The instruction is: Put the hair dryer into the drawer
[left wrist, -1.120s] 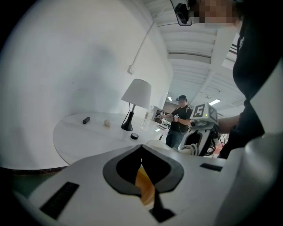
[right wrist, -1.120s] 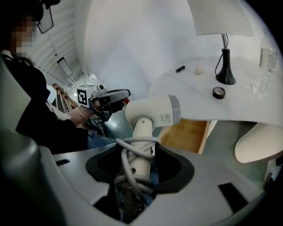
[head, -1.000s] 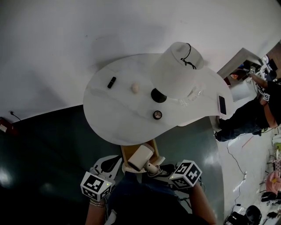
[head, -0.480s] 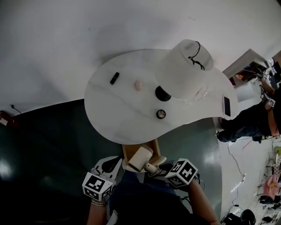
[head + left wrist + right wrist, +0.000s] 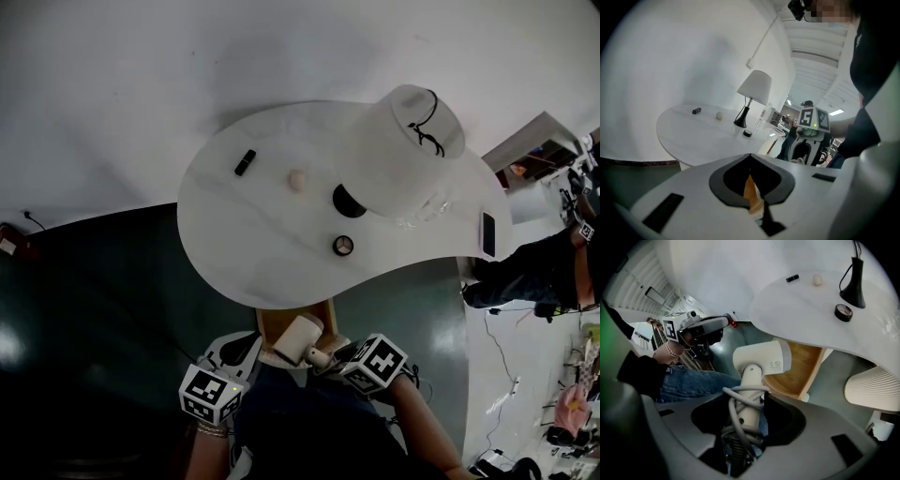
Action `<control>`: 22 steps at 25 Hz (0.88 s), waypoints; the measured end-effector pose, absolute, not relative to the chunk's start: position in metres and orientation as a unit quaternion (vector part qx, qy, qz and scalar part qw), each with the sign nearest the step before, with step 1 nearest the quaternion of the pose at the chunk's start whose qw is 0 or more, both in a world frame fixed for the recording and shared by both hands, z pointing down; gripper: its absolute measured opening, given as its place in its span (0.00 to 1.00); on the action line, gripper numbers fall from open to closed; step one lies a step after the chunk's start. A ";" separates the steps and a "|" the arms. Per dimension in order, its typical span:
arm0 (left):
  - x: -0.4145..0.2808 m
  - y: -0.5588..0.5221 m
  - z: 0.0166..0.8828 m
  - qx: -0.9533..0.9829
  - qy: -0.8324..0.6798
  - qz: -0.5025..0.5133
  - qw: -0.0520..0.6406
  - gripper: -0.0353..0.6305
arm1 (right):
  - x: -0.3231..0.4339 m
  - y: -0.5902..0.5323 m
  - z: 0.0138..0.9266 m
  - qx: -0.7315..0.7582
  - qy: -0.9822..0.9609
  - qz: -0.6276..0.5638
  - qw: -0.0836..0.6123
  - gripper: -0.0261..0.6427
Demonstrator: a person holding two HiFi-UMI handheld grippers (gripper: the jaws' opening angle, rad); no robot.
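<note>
right gripper (image 5: 749,405): clamped on hair dryer (image 5: 761,359) handle
hair dryer head: just above open drawer (image 5: 797,376)
left gripper (image 5: 750,155): together, empty, beside drawer

hair dryer (image 5: 761,359): white, cord wound round handle, barrel above drawer (image 5: 797,376) | drawer: wooden, pulled open

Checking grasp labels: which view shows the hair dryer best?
Right gripper view: the hair dryer fills the centre, its cord-wrapped handle clamped in the right tool, its barrel above the open drawer. The head view shows it only small, near the bottom edge. The left gripper view gives no clear sight of it.
</note>
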State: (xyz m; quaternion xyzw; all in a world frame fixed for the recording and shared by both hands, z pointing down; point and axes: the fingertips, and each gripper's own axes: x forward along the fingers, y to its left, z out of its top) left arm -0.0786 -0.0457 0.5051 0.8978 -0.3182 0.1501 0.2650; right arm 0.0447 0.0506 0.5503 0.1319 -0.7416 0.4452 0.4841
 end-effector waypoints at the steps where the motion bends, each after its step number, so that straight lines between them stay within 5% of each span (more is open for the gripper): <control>1: -0.077 -0.046 0.506 0.898 -0.317 0.151 0.265 0.07 | 0.046 0.050 0.553 0.132 -0.740 0.446 0.486 0.38; 22: -0.074 -0.039 0.537 0.893 -0.293 0.189 0.283 0.07 | 0.043 0.024 0.586 0.165 -0.723 0.446 0.501 0.38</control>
